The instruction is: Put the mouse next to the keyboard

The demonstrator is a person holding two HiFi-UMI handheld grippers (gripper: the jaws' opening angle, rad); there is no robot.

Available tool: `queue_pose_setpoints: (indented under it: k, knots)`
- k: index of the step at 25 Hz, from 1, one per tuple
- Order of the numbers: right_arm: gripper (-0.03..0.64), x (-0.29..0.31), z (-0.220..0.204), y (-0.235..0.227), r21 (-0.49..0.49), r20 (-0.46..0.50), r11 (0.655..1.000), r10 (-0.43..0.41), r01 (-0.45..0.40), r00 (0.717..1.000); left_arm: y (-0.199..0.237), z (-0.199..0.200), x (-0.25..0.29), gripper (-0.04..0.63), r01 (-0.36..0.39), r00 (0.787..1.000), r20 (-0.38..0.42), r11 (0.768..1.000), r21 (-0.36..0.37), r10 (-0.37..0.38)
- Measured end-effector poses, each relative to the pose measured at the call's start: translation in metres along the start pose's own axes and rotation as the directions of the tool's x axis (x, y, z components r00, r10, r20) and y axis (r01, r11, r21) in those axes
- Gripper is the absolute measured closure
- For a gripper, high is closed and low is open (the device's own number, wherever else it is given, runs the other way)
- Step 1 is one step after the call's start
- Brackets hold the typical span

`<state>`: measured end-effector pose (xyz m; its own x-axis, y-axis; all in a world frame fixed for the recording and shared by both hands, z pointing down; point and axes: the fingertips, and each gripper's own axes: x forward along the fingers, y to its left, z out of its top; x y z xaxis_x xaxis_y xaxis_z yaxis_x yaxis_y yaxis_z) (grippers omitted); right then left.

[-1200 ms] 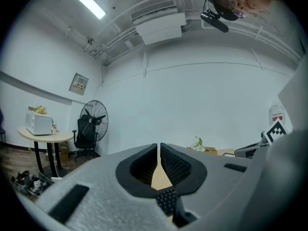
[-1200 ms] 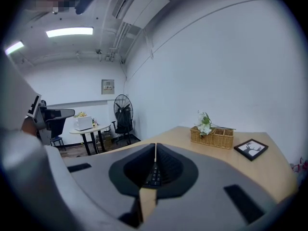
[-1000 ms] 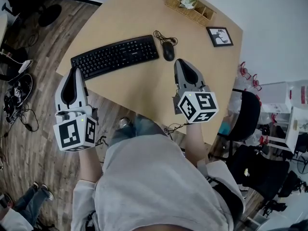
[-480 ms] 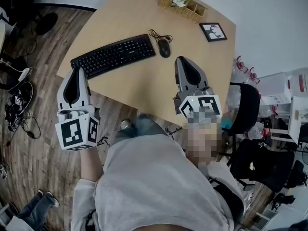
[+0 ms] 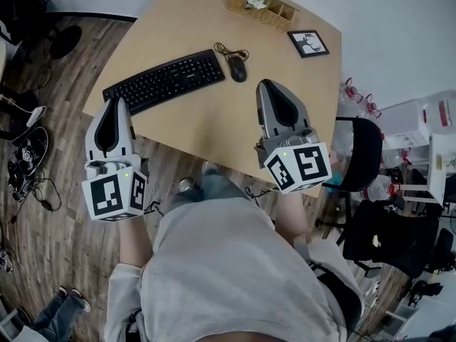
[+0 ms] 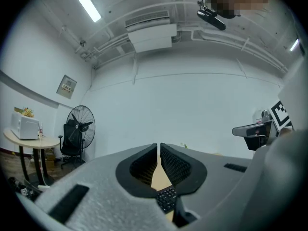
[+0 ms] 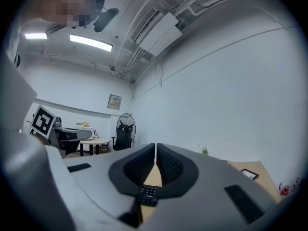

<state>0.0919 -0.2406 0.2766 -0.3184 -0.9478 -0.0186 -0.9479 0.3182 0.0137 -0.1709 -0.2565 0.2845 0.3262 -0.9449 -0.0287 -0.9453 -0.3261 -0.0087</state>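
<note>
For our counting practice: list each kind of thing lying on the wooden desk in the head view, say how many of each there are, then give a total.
Keyboard: 1
Mouse: 1
Picture frame: 1
Flower basket: 1
Total: 4

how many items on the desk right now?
4: keyboard at the left, mouse right of it, flower basket at the far edge, picture frame near the far right corner. The right gripper covers some desk, so something small could hide.
</note>
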Motion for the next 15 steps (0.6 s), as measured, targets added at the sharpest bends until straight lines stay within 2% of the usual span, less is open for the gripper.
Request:
queue_pose_setpoints:
  k: [8, 15]
  knots:
    - [0.601, -0.009, 0.019, 0.002, -0.038, 0.049, 0.999, -0.013, 0.015, 0.999, -0.004, 0.006, -0.004, 0.571, 0.006, 1.0, 0.016, 1.0, 0.004, -0.006]
    - [0.601, -0.013, 0.021, 0.002, -0.035, 0.056, 0.999, -0.019, 0.021, 0.998, -0.005, 0.005, -0.007, 0.571, 0.005, 1.0, 0.018, 1.0, 0.003, -0.005]
